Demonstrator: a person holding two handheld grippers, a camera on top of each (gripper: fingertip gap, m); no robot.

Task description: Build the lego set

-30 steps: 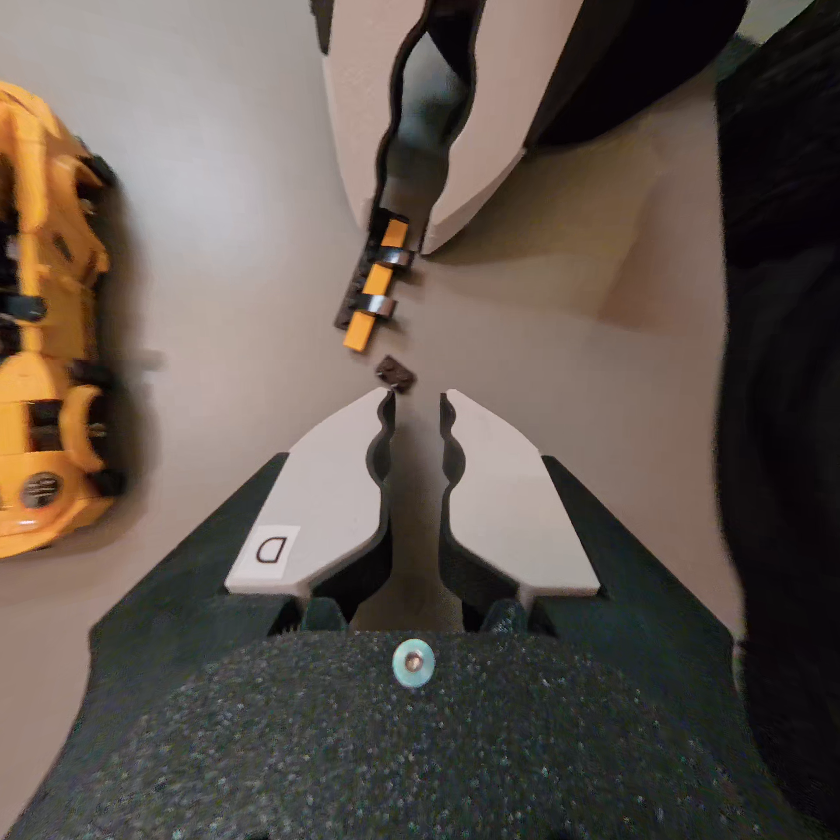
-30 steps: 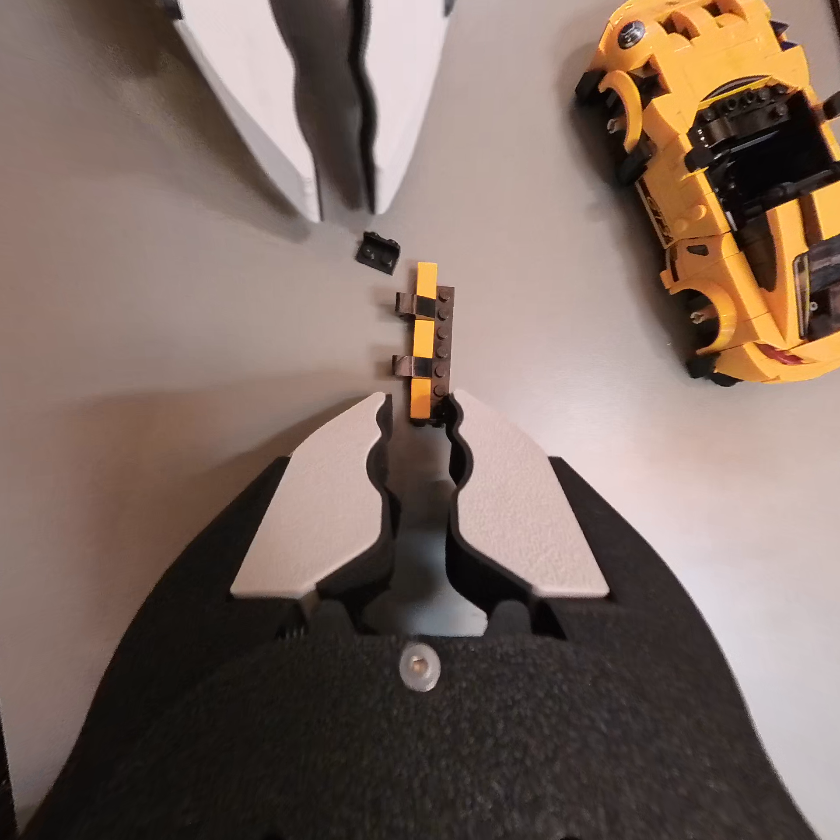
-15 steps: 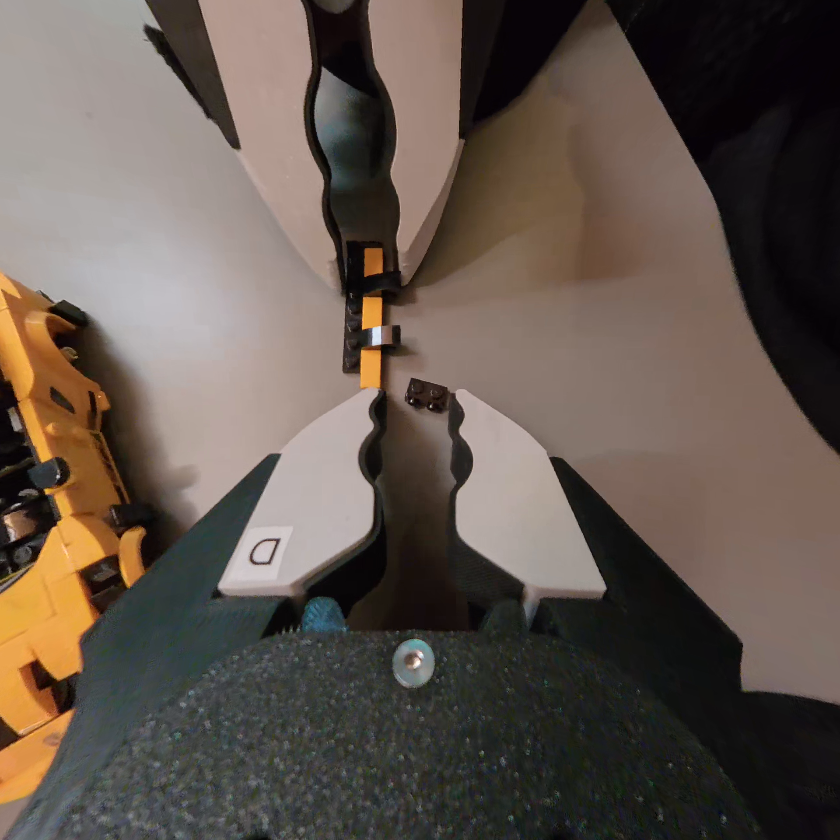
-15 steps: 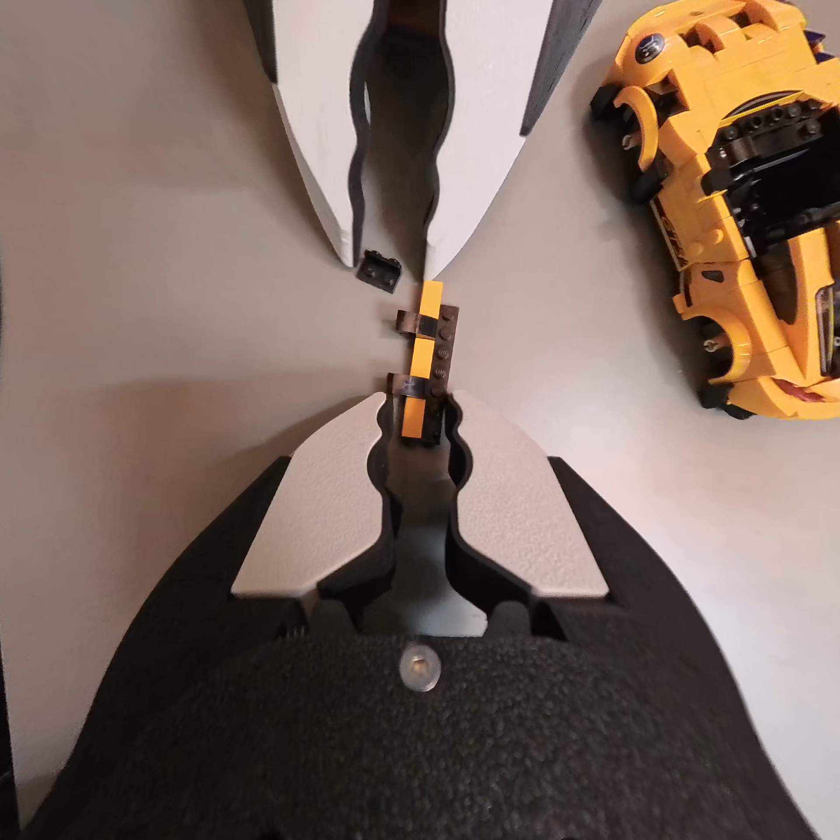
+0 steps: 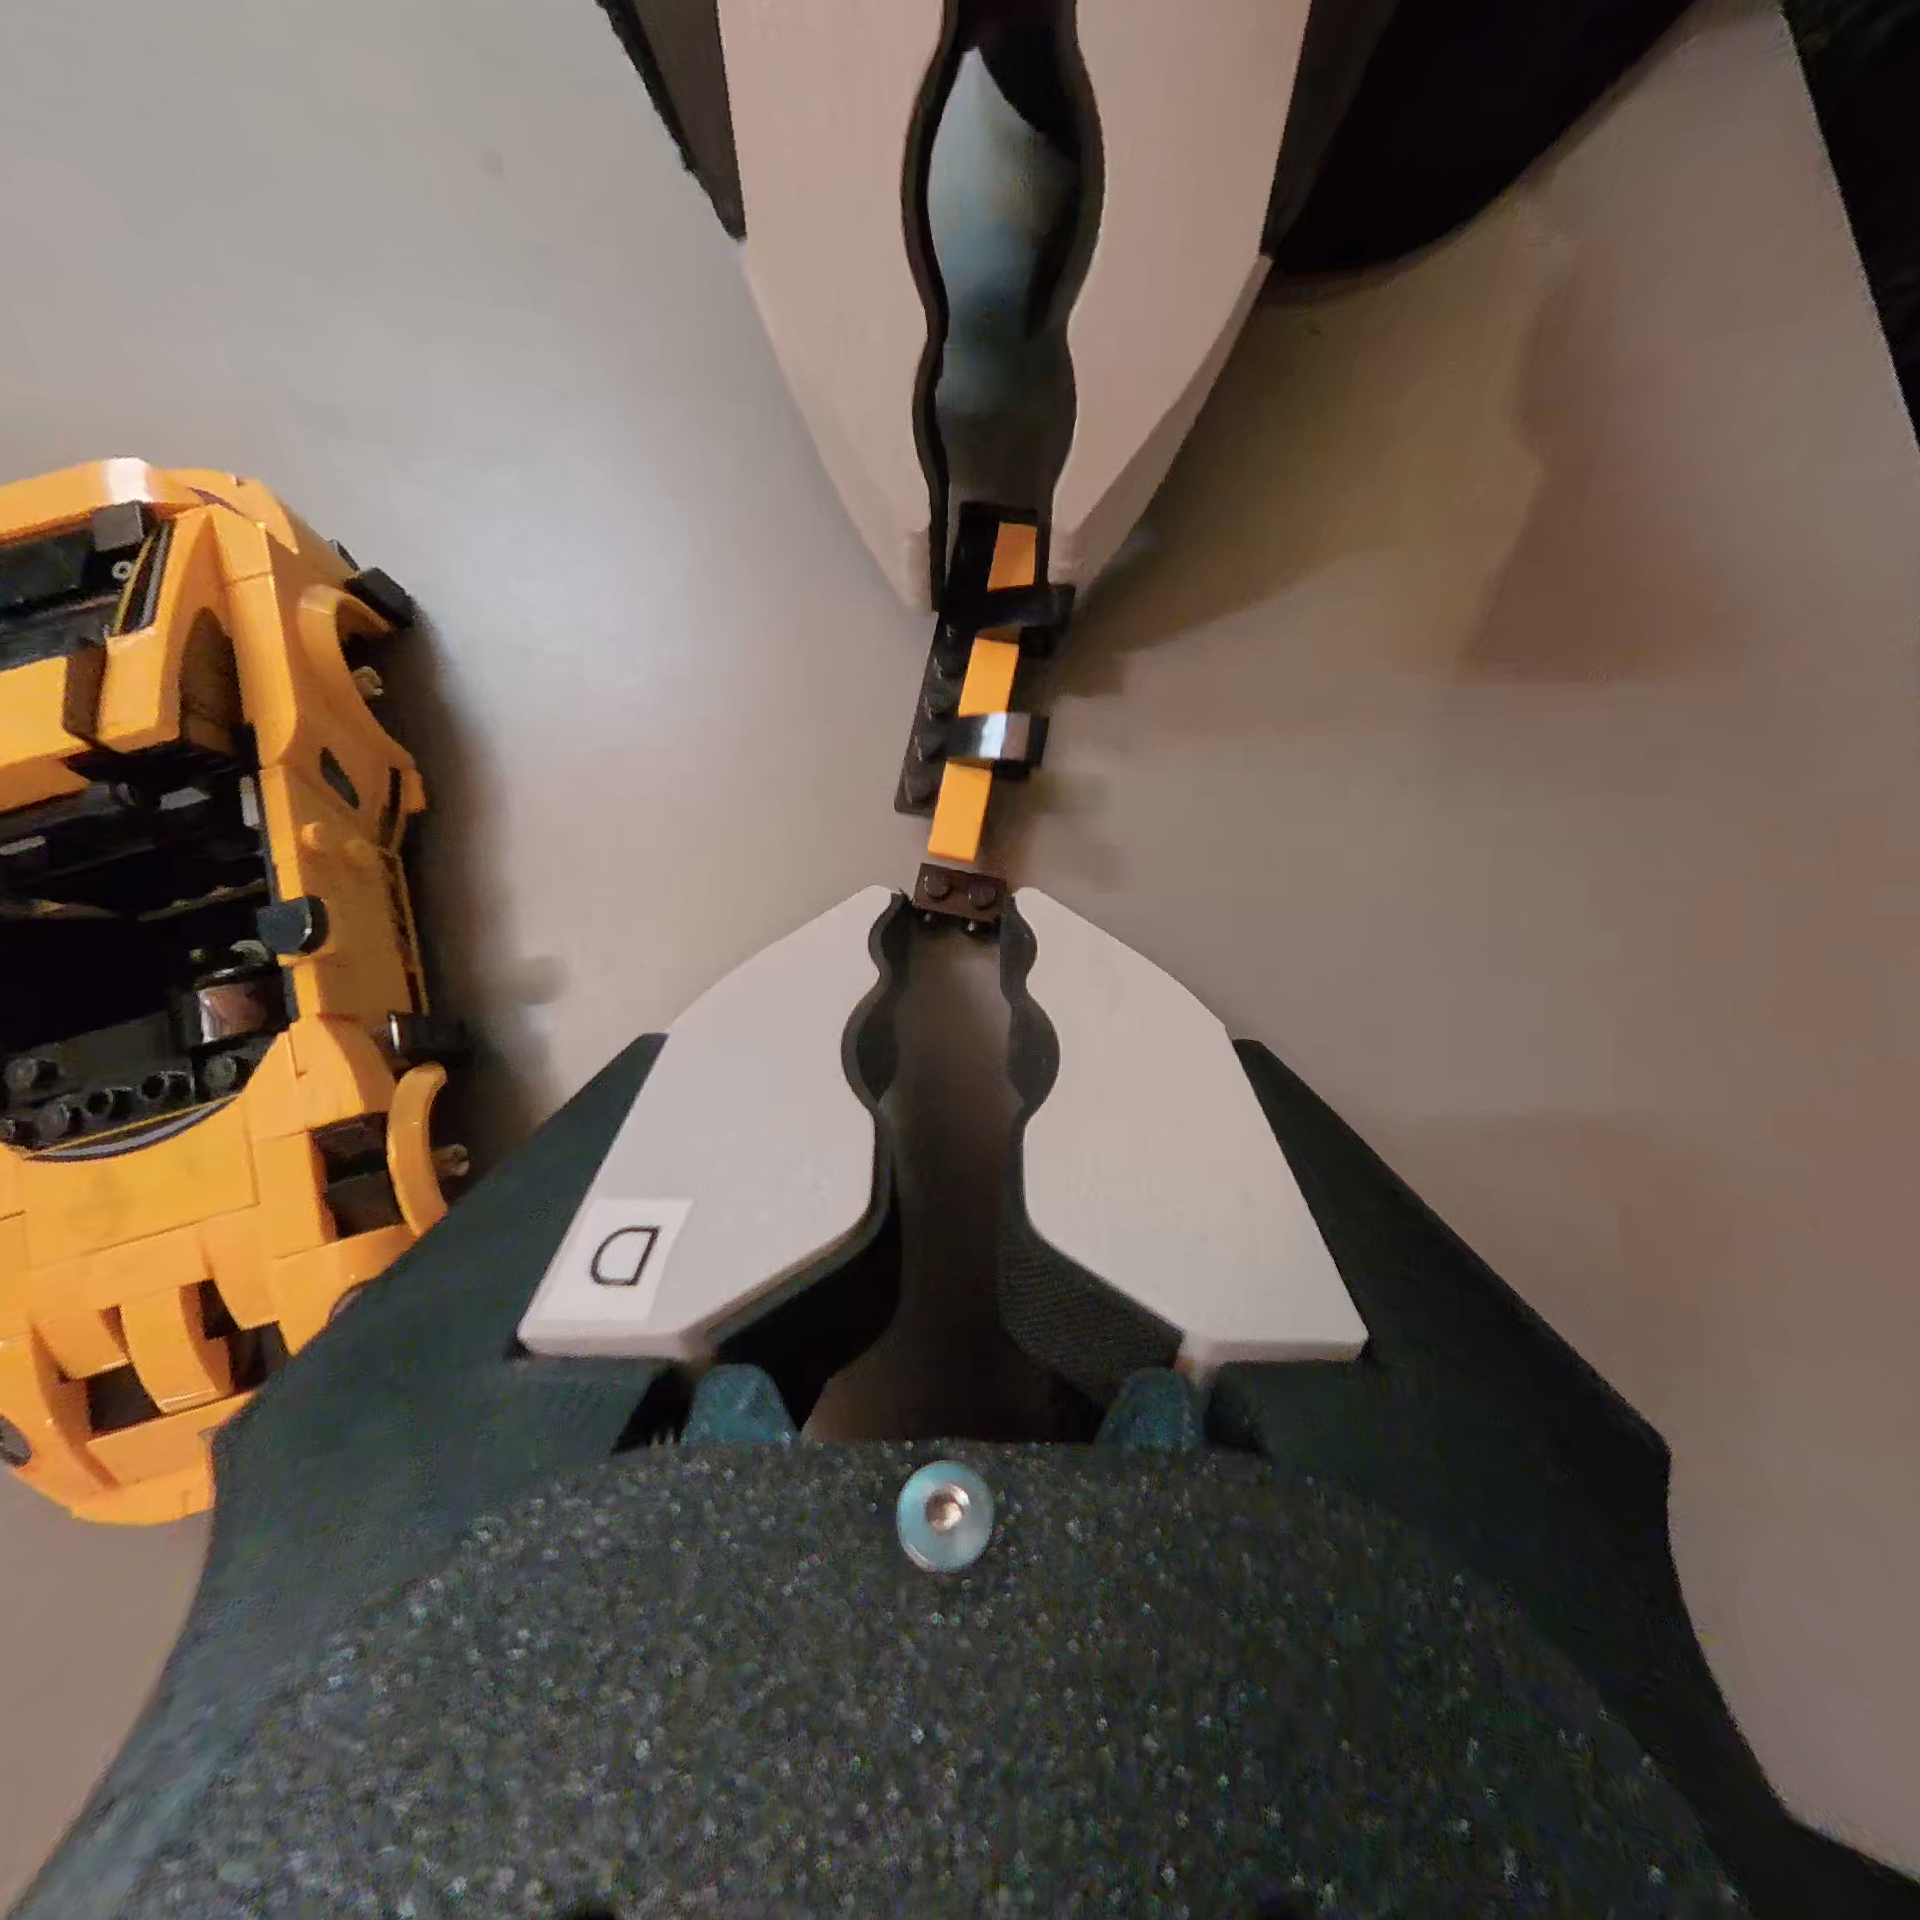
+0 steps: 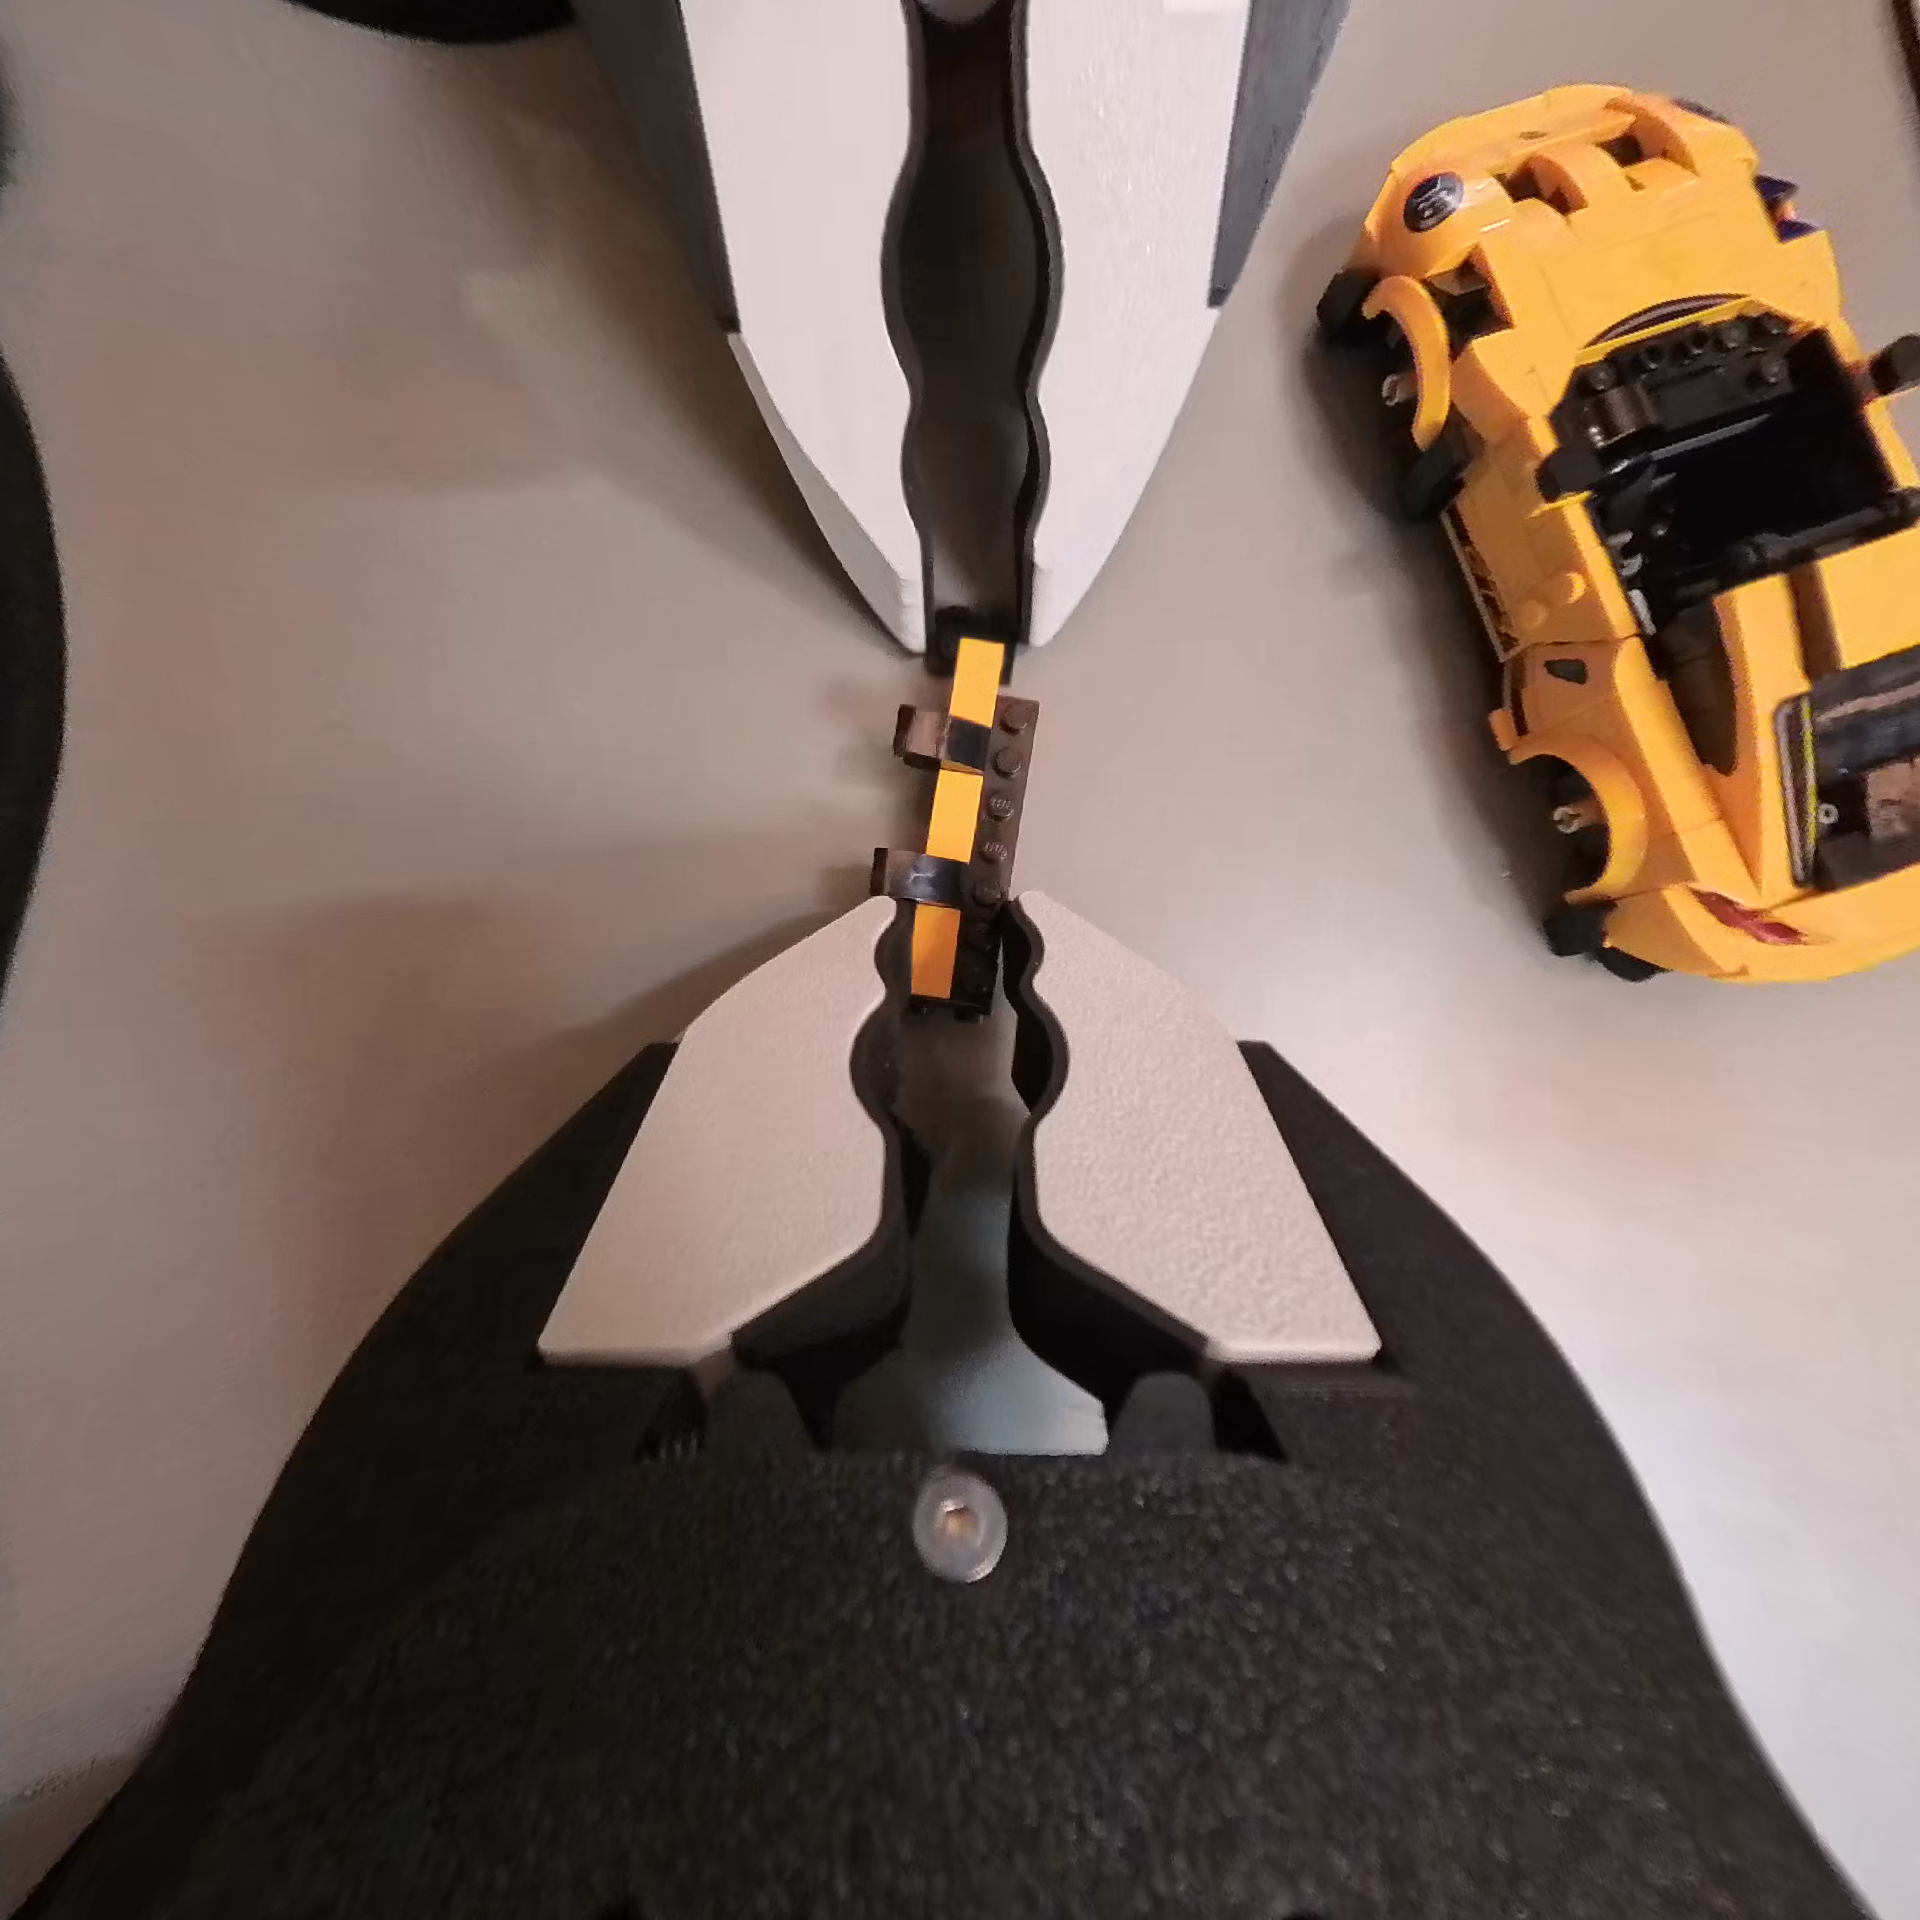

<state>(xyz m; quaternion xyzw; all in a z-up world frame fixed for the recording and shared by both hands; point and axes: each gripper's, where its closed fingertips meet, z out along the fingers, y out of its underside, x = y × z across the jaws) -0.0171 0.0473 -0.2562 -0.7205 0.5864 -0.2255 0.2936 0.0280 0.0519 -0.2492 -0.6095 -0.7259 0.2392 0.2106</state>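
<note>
The long strip [image 6: 971,821] alternates orange tiles with 2 glossy black clips over a black studded plate. Just beside it, the small plate [image 5: 961,894] is dark brown. Near the strip, the car [image 6: 1662,540] is yellow-orange with black insides, on a grey-beige table [image 6: 416,520].

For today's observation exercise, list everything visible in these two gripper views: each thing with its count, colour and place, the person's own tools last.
Part-built brick car: one, yellow and black, on the table beside the grippers.
Long studded brick strip: one, black with orange tiles and two dark clips, between the grippers.
Small two-stud plate: one, dark brown, at the strip's free end.
Table: one, pale grey.
Left gripper: one, white-fingered, pinching the small plate.
Right gripper: one, white-fingered, holding the strip's end.
</note>
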